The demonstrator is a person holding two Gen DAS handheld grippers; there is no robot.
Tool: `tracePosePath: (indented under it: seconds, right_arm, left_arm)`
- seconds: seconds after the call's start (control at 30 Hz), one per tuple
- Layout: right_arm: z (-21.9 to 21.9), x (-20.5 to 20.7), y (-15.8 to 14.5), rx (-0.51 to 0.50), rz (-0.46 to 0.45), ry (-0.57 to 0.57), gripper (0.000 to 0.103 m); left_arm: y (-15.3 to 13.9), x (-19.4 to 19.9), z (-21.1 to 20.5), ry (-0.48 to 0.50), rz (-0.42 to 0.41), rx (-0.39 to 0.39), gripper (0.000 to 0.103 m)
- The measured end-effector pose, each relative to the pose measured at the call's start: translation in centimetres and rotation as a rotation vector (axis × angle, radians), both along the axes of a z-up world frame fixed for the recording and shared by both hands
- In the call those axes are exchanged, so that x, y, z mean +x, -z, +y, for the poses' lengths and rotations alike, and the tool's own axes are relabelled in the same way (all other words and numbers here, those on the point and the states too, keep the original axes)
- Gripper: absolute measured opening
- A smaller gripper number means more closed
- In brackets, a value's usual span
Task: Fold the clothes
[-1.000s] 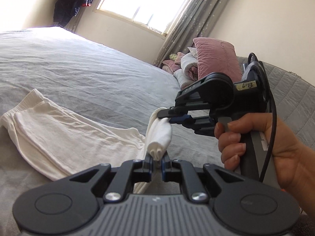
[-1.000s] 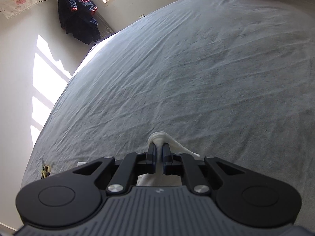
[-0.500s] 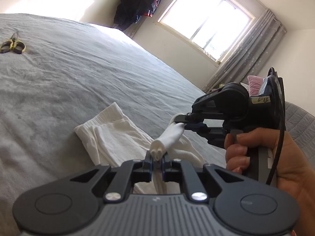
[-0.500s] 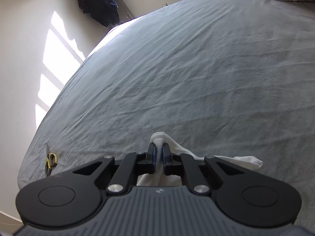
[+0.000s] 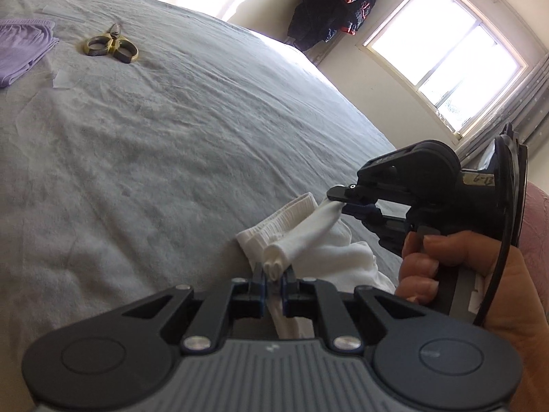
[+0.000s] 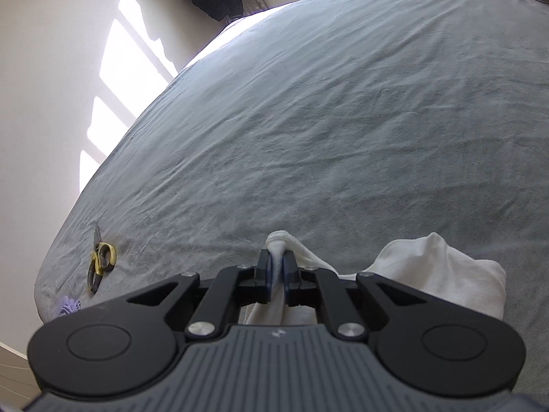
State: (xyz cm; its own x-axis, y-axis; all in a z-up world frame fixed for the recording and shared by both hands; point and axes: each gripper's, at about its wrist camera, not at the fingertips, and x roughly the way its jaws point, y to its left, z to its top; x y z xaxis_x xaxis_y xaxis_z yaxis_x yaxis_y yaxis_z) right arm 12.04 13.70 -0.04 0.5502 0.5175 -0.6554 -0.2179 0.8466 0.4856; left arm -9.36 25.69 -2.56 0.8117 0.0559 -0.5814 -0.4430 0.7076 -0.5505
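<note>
A white garment (image 5: 329,250) with a ribbed waistband lies bunched on the grey bed (image 5: 171,158). My left gripper (image 5: 273,276) is shut on a rolled edge of it, just above the sheet. The right gripper (image 5: 338,206), held by a hand (image 5: 453,274), pinches the same edge a little farther off, so the cloth stretches taut between the two. In the right wrist view, my right gripper (image 6: 278,269) is shut on a white fold (image 6: 278,243), and more of the garment (image 6: 439,274) lies doubled over at the right.
Yellow-handled scissors (image 5: 111,44) lie on the sheet at the far left, also seen as scissors (image 6: 99,262) near the bed's edge. A folded purple garment (image 5: 20,49) lies beside them. A dark jacket (image 5: 329,3) hangs by the window (image 5: 446,58).
Both grippers have carried the white edge leftward across the bed, folding the garment over itself. The spread cloth now looks bunched and shorter, and the scissors and purple garment have come into view.
</note>
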Motion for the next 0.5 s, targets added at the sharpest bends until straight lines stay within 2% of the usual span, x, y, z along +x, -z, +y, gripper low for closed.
tracePosePath:
  seconds: [0.13, 0.17, 0.2, 0.23, 0.27, 0.4, 0.5]
  right_arm:
    - [-0.6, 0.0, 0.6, 0.100, 0.000, -0.021, 0.017]
    - [-1.2, 0.1, 0.7, 0.130, 0.002, -0.016, 0.017]
    - [-2.0, 0.1, 0.6, 0.162, 0.003, -0.006, 0.024]
    - [-2.9, 0.1, 0.6, 0.181, -0.002, 0.014, 0.038]
    - [-3.8, 0.1, 0.6, 0.198, -0.008, 0.034, 0.044]
    - [-7.3, -0.3, 0.5, 0.195, -0.032, 0.097, 0.046]
    - [-9.7, -1.2, 0.2, 0.121, -0.068, 0.137, 0.046]
  left_arm:
    - [-0.1, -0.1, 0.4, -0.018, 0.032, 0.021, 0.014]
    - [-0.2, -0.2, 0.5, -0.019, 0.027, 0.035, 0.021]
    - [-0.3, -0.3, 0.7, -0.018, 0.018, 0.051, 0.026]
    - [-0.5, -0.4, 0.7, -0.016, 0.010, 0.071, 0.027]
    - [-0.7, -0.5, 0.7, -0.016, 0.000, 0.102, 0.029]
    - [-1.3, -0.6, 0.8, -0.014, -0.022, 0.212, 0.033]
    - [-1.8, -0.1, 0.8, -0.023, -0.019, 0.288, 0.038]
